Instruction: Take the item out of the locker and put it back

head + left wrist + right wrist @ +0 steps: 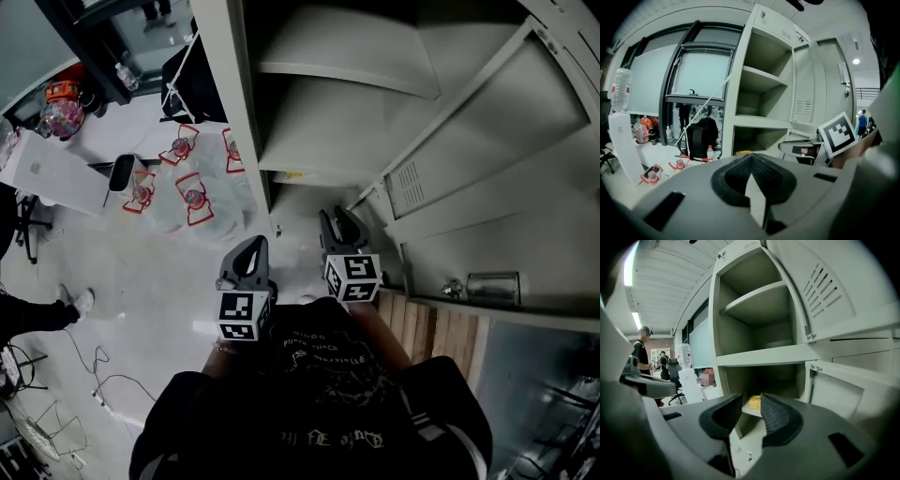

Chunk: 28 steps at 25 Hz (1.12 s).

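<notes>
A small yellow item (293, 174) lies at the front of a lower shelf in the open grey locker (337, 141). It also shows in the left gripper view as the yellow item (744, 153) and in the right gripper view as the yellow item (754, 402), far off and apart from the jaws. My right gripper (339, 230) points at the locker from just outside it. Seen in its own view, the right gripper (750, 412) is open and holds nothing. My left gripper (251, 251) hangs beside it, further left, off the locker's edge. In its own view the left gripper (752, 164) is shut and empty.
The locker door (487, 122) stands swung open on the right, above a lower door with a metal handle (492, 286). Clear bags with red trim (192, 192), a black backpack (192, 75), a white board (56, 173) and cables (84, 375) lie on the floor at left.
</notes>
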Each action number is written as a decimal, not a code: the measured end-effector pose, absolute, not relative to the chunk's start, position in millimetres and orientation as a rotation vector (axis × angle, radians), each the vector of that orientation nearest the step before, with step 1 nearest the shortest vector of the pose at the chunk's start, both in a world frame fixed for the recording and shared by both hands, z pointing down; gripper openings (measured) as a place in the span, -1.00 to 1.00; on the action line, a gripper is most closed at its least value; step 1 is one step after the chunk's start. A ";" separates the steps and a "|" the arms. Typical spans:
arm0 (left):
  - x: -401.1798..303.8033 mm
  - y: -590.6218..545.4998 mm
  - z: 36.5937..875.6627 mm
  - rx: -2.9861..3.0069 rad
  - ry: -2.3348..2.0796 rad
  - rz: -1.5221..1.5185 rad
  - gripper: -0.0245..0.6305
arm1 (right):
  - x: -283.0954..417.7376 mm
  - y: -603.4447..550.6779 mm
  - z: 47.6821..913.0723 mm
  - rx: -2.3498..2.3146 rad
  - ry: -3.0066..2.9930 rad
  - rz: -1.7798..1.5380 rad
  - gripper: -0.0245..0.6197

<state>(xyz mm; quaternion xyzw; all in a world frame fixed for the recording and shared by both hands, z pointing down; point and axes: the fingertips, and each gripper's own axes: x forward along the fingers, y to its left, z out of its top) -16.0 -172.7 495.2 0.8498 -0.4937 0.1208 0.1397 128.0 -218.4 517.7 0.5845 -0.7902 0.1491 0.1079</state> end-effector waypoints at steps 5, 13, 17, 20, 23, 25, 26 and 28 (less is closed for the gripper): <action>-24.8 -187.1 496.1 2.460 -1.436 0.364 -0.91 | 127.6 -243.5 535.9 1.720 -2.285 0.450 -0.59; -55.4 -202.4 498.8 2.414 -1.504 0.373 -0.91 | 128.1 -288.4 561.8 1.704 -2.222 0.427 -0.57; -65.1 -201.8 503.0 2.377 -1.521 0.375 -0.91 | 135.1 -305.6 583.6 1.682 -2.168 0.438 -0.57; -73.9 -202.9 501.7 2.366 -1.551 0.380 -0.91 | 137.4 -317.3 599.1 1.660 -2.141 0.458 -0.57; -84.5 -201.4 500.4 2.348 -1.588 0.395 -0.91 | 136.2 -324.0 612.7 1.642 -2.124 0.482 -0.56; -89.2 -198.8 499.6 2.341 -1.602 0.411 -0.91 | 136.5 -328.2 621.9 1.629 -2.112 0.499 -0.56; -91.0 -198.4 498.4 2.341 -1.609 0.414 -0.91 | 136.3 -332.0 625.5 1.620 -2.109 0.501 -0.56; -95.5 -198.4 496.8 2.335 -1.629 0.418 -0.91 | 134.2 -340.8 630.8 1.598 -2.110 0.496 -0.56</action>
